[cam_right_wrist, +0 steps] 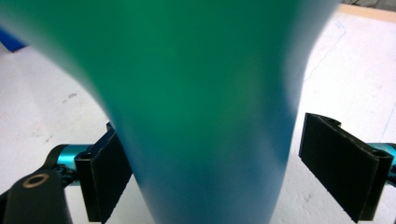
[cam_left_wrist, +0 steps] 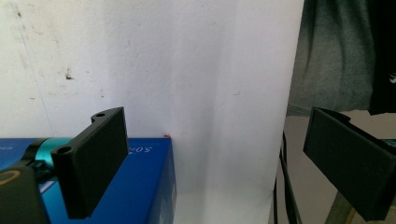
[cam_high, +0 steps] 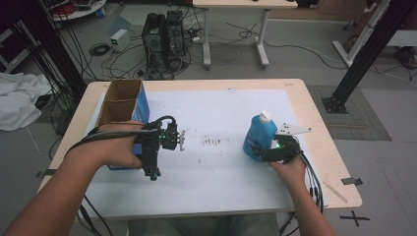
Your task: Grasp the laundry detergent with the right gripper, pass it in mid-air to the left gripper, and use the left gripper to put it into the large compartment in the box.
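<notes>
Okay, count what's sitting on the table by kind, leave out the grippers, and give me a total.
Blue bottle with a white cap: 1
Open cardboard box with blue sides: 1
White sheet over the tabletop: 1
Total: 3

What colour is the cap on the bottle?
White. The bottle is blue, and its cap shows best in the high view.

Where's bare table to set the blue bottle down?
The widest free patch is the white sheet between the blue box and the blue bottle, plus the strip along the near edge. It is crowded by the left gripper beside the box.
</notes>
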Available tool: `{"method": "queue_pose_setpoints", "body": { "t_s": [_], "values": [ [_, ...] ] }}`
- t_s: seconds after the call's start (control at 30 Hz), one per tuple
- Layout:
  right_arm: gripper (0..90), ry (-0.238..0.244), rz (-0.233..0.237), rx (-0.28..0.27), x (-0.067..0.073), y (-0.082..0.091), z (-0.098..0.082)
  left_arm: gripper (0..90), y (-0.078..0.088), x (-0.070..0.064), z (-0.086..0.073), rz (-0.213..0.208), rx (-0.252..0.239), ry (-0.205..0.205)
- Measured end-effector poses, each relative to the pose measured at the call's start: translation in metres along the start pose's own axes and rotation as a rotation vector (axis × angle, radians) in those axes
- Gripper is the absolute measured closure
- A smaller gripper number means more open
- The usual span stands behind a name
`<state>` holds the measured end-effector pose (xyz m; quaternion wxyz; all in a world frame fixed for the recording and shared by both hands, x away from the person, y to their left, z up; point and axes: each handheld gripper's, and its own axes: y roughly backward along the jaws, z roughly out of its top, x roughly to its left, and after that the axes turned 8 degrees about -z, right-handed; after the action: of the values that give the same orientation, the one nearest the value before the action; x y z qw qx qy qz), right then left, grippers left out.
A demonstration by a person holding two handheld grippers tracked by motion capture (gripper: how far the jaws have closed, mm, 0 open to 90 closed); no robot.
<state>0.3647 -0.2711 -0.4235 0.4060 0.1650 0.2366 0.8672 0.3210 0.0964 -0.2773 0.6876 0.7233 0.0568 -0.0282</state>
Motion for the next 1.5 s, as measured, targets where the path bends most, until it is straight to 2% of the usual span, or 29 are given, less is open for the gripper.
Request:
{"method": "queue_pose_setpoints", "body": {
  "t_s": [0.03, 0.07, 0.1, 0.13, 0.17, 0.2, 0.23, 0.3, 0.33, 0.37, 0.4, 0.5, 0.53, 0.57, 0.6, 0.8, 0.83, 0.87, 0.9, 0.97, 1.0, 1.03, 1.07, 1.1, 1.13, 1.2, 1.23, 1.27, 1.5],
  "values": [
    [11.6, 0.026, -0.003, -0.022, -0.0016, -0.0010, 0.0004, 6.7, 0.0001, -0.0002, 0.0001, 0.002, -0.001, -0.002],
    [11.6, 0.014, 0.007, -0.015, -0.0005, -0.0003, 0.0003, 6.7, 0.0002, -0.0005, 0.0001, 0.002, -0.002, -0.003],
    [11.6, 0.045, -0.003, -0.035, -0.0019, -0.0018, 0.0000, 6.7, -0.0002, -0.0007, -0.0001, -0.009, -0.002, 0.001],
    [11.6, 0.026, -0.006, -0.032, 0.0000, -0.0016, 0.0003, 6.7, -0.0003, -0.0007, -0.0003, -0.009, -0.002, 0.001],
    [11.7, 0.011, 0.000, -0.018, 0.0011, -0.0003, 0.0004, 6.7, 0.0004, 0.0002, -0.0003, 0.014, 0.002, -0.013],
    [11.6, 0.024, -0.002, -0.021, 0.0007, -0.0003, 0.0004, 6.7, 0.0000, -0.0001, -0.0009, 0.005, 0.001, -0.001],
    [11.7, 0.058, -0.009, -0.041, -0.0010, -0.0017, 0.0001, 6.7, 0.0000, 0.0003, -0.0012, 0.003, 0.001, -0.001],
    [11.7, 0.031, -0.006, -0.036, 0.0026, -0.0006, -0.0002, 6.7, 0.0001, 0.0011, -0.0016, 0.010, 0.001, -0.005],
    [11.7, 0.057, -0.012, -0.056, 0.0019, -0.0014, 0.0001, 6.7, -0.0004, 0.0007, -0.0019, 0.003, 0.001, 0.002],
    [11.7, 0.044, -0.005, -0.050, 0.0038, -0.0009, 0.0000, 6.7, -0.0006, 0.0006, -0.0019, 0.004, 0.001, 0.002],
    [11.7, 0.063, -0.010, -0.067, 0.0034, -0.0023, 0.0002, 6.7, -0.0008, 0.0006, -0.0017, 0.002, 0.001, 0.000],
    [11.7, 0.046, -0.002, -0.062, 0.0049, -0.0022, 0.0001, 6.7, -0.0004, 0.0006, -0.0014, 0.010, 0.000, -0.012],
    [11.7, 0.093, -0.023, -0.098, 0.0017, -0.0039, 0.0009, 6.7, -0.0002, 0.0008, -0.0013, 0.013, 0.001, -0.017],
    [11.7, 0.093, -0.023, -0.098, 0.0020, -0.0035, 0.0008, 6.7, -0.0005, -0.0003, -0.0019, 0.003, -0.002, 0.001],
    [11.8, 0.099, -0.020, -0.100, 0.0016, -0.0035, 0.0009, 6.7, -0.0004, -0.0002, -0.0020, 0.002, -0.001, -0.001],
    [12.5, 0.086, -0.021, -0.102, 0.0025, -0.0037, 0.0008, 6.7, -0.0009, 0.0003, -0.0017, 0.004, 0.003, 0.001],
    [13.3, 0.093, -0.029, -0.102, 0.0026, -0.0040, 0.0005, 6.7, -0.0008, 0.0005, -0.0014, 0.010, 0.001, -0.004],
    [18.0, 0.095, -0.036, -0.100, 0.0024, -0.0038, 0.0002, 6.7, -0.0007, 0.0005, -0.0013, 0.013, 0.001, -0.011],
    [19.8, 0.092, -0.021, -0.098, 0.0019, -0.0034, 0.0000, 6.7, -0.0011, -0.0003, -0.0014, 0.007, -0.001, -0.001],
    [20.0, 0.101, -0.025, -0.110, 0.0026, -0.0047, -0.0002, 6.7, -0.0006, 0.0007, -0.0012, 0.016, 0.001, -0.016],
    [20.1, 0.104, -0.024, -0.107, 0.0026, -0.0041, -0.0002, 6.7, -0.0011, -0.0003, -0.0016, 0.007, 0.001, 0.001],
    [20.1, 0.105, -0.024, -0.109, 0.0026, -0.0044, -0.0002, 6.7, -0.0009, -0.0002, -0.0017, 0.007, 0.003, 0.000],
    [20.2, 0.103, -0.026, -0.108, 0.0026, -0.0043, -0.0002, 6.7, 0.0020, 0.0025, -0.0011, 0.004, 0.045, -0.039],
    [20.2, 0.082, -0.024, -0.095, 0.0033, -0.0023, 0.0002, 6.7, -0.0009, -0.0003, -0.0016, 0.007, 0.002, 0.001],
    [20.2, 0.069, -0.022, -0.094, 0.0042, -0.0029, 0.0001, 6.7, -0.0007, -0.0001, -0.0013, 0.018, -0.004, -0.007],
    [20.5, 0.074, -0.018, -0.096, 0.0037, -0.0039, 0.0000, 6.7, -0.0009, -0.0012, -0.0012, 0.010, -0.007, 0.006],
    [24.2, 0.067, -0.016, -0.096, 0.0043, -0.0037, 0.0000, 6.7, -0.0012, -0.0010, -0.0009, 0.006, -0.002, 0.001],
    [24.7, 0.091, -0.015, -0.105, 0.0028, -0.0046, -0.0003, 6.7, -0.0014, -0.0010, -0.0007, 0.005, -0.001, 0.002],
    [25.2, 0.104, -0.023, -0.108, 0.0023, -0.0043, -0.0004, 6.7, -0.0016, 0.0004, 0.0008, 0.004, 0.003, 0.000]
  ]
}}
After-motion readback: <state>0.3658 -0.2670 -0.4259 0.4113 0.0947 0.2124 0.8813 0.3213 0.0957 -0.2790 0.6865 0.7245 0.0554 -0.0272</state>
